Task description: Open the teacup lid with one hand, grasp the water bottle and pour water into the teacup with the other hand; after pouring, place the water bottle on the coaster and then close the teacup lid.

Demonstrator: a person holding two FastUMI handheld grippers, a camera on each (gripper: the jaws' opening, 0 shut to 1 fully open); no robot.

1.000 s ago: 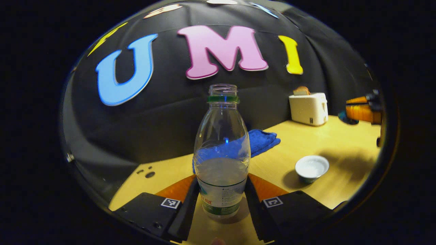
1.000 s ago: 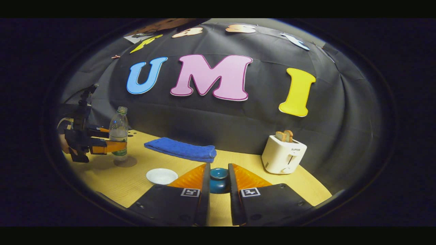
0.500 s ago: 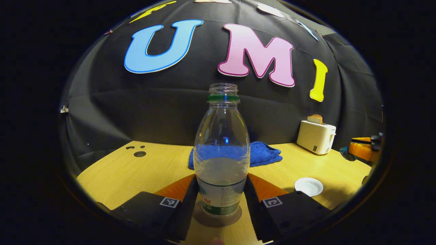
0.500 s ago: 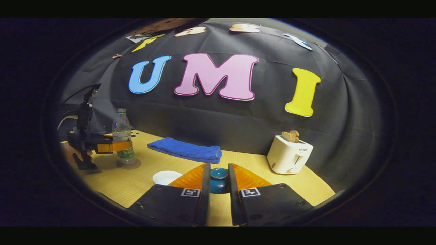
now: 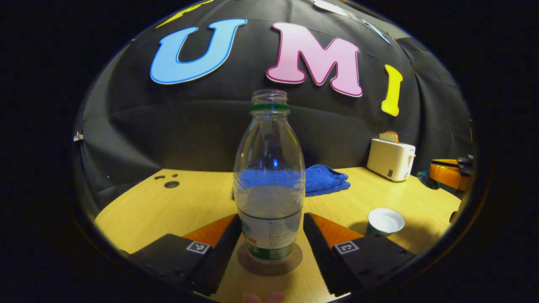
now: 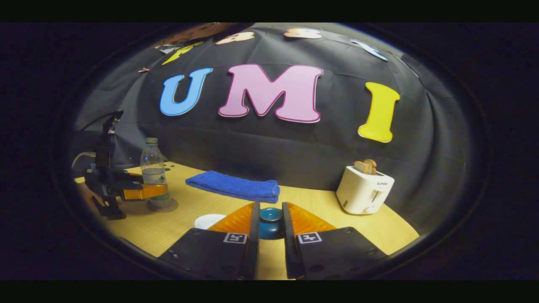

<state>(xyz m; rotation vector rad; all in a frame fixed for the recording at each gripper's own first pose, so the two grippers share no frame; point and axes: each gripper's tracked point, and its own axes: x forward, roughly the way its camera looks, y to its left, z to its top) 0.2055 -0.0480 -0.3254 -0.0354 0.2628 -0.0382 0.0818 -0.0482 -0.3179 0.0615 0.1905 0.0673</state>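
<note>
In the left gripper view the left gripper has its two fingers spread to either side of the water bottle, with a sliver of table showing between each finger and the bottle wall — apart, not pressing. The bottle stands upright and capless on the round coaster, partly full of water. To the right of the bottle and a little beyond it sits the uncovered teacup, white inside. Behind the bottle a folded blue towel lies on the wooden table, and farther right of the bottle, at the back edge of the table, stands a white toaster holding bread.

In the right gripper view the right gripper has its fingers pressed on the dark blue teacup lid, pinching it from both sides and holding it off the table. To the left of the lid the teacup's white rim peeks out beside the gripper's left finger. Well to the left, the bottle stands on the coaster between the left gripper's orange fingers — the towel and toaster lie behind.
</note>
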